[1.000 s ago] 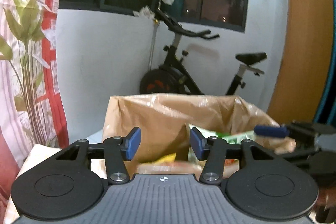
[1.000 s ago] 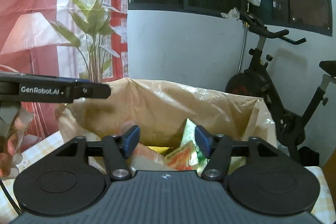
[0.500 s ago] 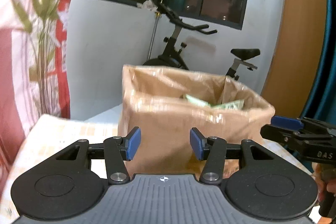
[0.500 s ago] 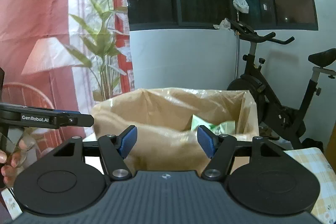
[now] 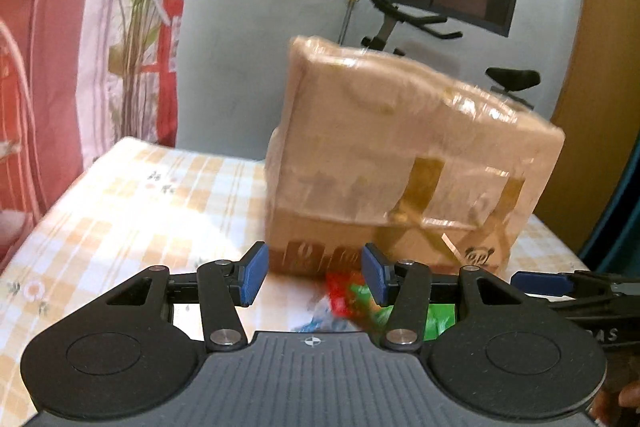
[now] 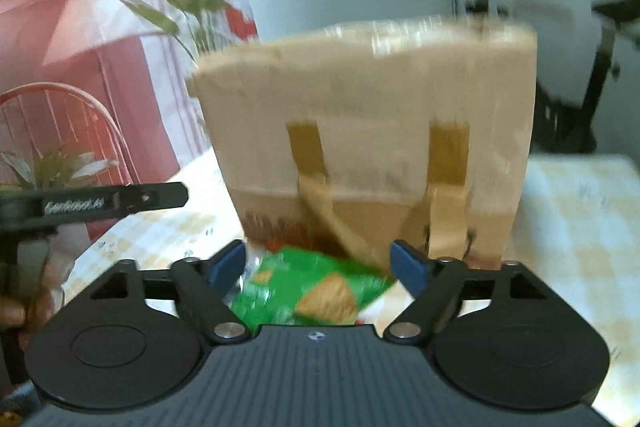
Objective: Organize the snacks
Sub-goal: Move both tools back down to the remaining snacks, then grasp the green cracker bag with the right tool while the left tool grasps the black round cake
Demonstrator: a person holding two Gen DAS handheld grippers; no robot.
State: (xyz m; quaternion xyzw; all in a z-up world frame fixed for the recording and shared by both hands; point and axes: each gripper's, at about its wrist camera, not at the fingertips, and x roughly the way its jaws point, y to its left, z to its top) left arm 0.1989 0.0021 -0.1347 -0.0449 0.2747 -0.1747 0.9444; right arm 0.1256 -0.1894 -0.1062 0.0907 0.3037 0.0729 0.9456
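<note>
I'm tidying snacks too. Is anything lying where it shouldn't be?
Yes. A green snack packet and a red one lie loose on the tablecloth in front of the paper bag, not inside it.

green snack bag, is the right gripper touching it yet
Apart. The right wrist view shows the green snack bag lying between the right gripper fingers, with clear gaps to both blue pads as the jaws open.

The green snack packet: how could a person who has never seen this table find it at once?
Find the big brown paper bag standing on the checked tablecloth. In front of its base lies the green snack packet. Unlike the red packet beside it, it shows a golden cracker.
</note>
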